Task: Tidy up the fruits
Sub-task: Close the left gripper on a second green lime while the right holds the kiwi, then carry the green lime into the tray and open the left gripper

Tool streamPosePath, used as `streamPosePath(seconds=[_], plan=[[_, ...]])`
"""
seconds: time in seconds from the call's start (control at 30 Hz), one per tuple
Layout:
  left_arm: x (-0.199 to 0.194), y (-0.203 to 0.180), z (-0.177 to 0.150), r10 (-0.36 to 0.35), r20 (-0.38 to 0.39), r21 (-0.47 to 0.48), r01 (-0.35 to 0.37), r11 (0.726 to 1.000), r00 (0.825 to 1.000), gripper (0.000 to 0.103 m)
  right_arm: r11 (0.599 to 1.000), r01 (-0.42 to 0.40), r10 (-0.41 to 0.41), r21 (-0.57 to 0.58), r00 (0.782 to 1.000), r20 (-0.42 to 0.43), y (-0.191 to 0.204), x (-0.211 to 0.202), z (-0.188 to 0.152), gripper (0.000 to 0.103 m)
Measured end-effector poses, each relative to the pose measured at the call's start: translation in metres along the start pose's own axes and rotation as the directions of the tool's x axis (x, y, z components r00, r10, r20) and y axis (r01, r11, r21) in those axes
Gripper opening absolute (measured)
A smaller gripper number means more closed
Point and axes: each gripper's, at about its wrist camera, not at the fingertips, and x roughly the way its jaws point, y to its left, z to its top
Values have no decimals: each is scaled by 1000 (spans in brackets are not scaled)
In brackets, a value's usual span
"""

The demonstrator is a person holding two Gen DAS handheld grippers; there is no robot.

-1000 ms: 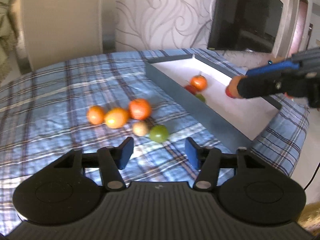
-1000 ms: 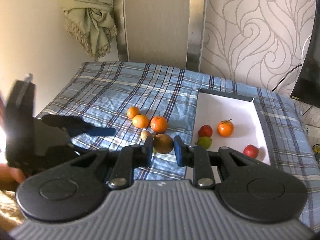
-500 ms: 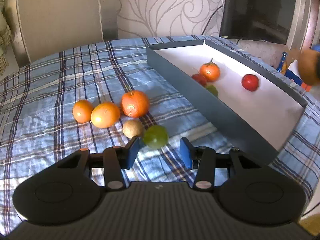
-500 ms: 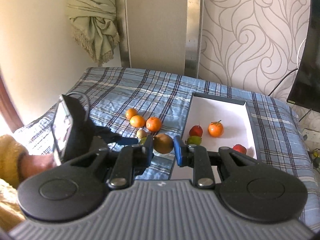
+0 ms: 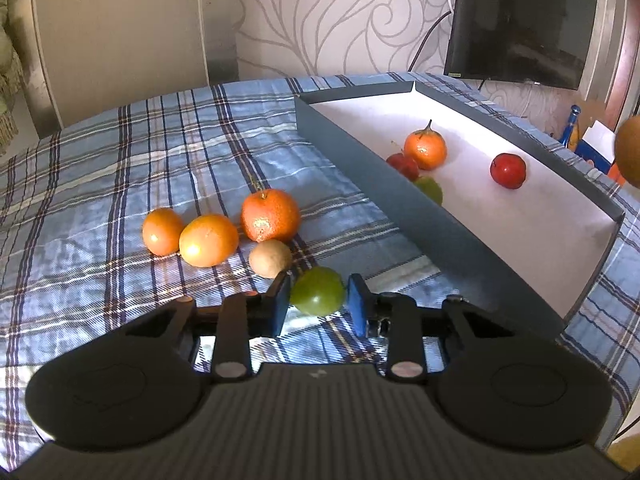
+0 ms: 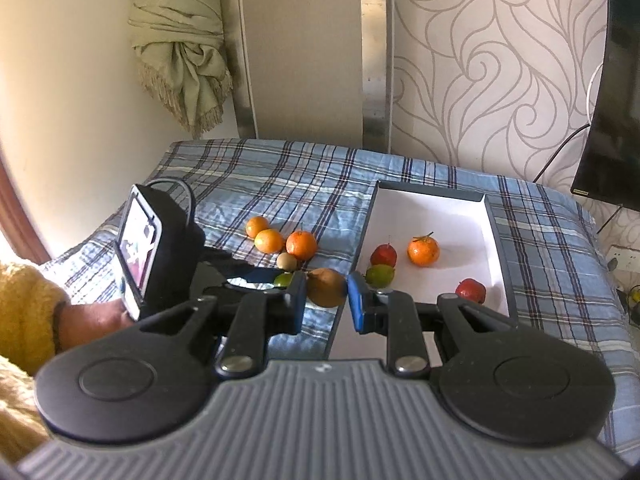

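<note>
On the blue plaid cloth my left gripper [image 5: 317,300] is closing, and its blue pads touch both sides of a green fruit [image 5: 318,296]. Just beyond lie a small tan fruit [image 5: 270,258] and three oranges [image 5: 208,240]. My right gripper [image 6: 327,300] is shut on a brown fruit [image 6: 326,288], held in the air near the left wall of the grey box [image 6: 496,240]. That brown fruit [image 5: 630,152] also shows at the right edge of the left wrist view. The box's white floor holds an orange [image 6: 423,251], two red fruits [image 6: 470,291] and a green one [image 6: 380,275].
A person's hand and yellow sleeve [image 6: 28,312] hold the left gripper at the left of the right wrist view. A dark television [image 5: 520,20] hangs on the patterned wall behind the box. A folded curtain [image 6: 180,48] hangs at the back left.
My left gripper moved forward and down to the green fruit and its jaws narrowed around it. My right gripper carried the brown fruit a little further along beside the box.
</note>
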Motion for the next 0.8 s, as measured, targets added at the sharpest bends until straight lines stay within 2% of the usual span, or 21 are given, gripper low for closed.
streamPosePath(seconds=[0.03,0.3,0.57,0.8], plan=[[-1,-1,0,0,2,6,0,1000,1000,33,1000,-6,6,0,1000,1,0,1,0,25],[-26,13,-9,2,3,-39,-2,999,1000,32,1000,-24,24,-9,1000,2,2,9,2,25],[-68,31,-16,54,41,-79,-50,996,998,32,998,-59,59,-3,998,-26,11,21,-5,25],[-89,37,-11,87,66,-84,-81,993,994,32,996,-87,87,-5,996,-28,23,26,-5,25]])
